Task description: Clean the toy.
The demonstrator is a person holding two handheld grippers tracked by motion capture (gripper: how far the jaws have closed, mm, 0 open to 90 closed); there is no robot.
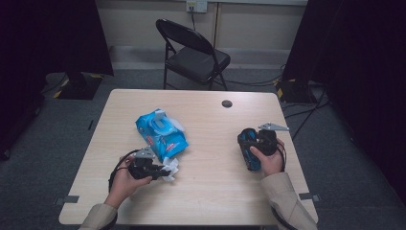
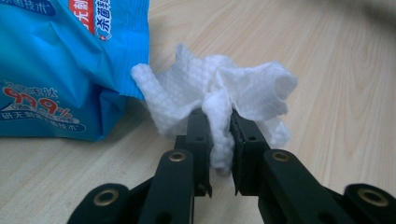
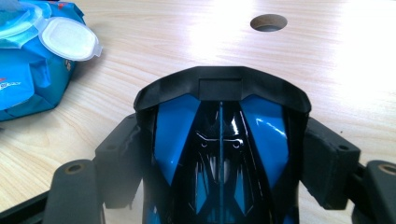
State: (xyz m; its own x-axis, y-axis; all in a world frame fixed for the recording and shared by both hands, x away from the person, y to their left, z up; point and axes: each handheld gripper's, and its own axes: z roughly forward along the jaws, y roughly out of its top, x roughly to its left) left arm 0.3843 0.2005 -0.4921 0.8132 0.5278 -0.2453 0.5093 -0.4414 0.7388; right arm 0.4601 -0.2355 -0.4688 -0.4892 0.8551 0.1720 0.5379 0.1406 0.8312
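A blue pack of wet wipes [image 1: 161, 133] lies on the table left of centre, its white lid flap [image 3: 69, 38] flipped open. My left gripper [image 1: 163, 171] sits just in front of the pack, shut on a crumpled white wipe [image 2: 219, 95] that bulges out above its jaws beside the pack's corner [image 2: 65, 70]. My right gripper [image 1: 249, 146] is at the table's right, shut on a blue and black toy car [image 3: 219, 154] that its jaws clamp from both sides; the car [image 1: 248, 149] rests low over the tabletop.
The wooden table [image 1: 201, 191] has a round cable hole [image 1: 227, 103] near its far edge. A black folding chair [image 1: 191, 52] stands behind the table. Cables run on the floor at the right.
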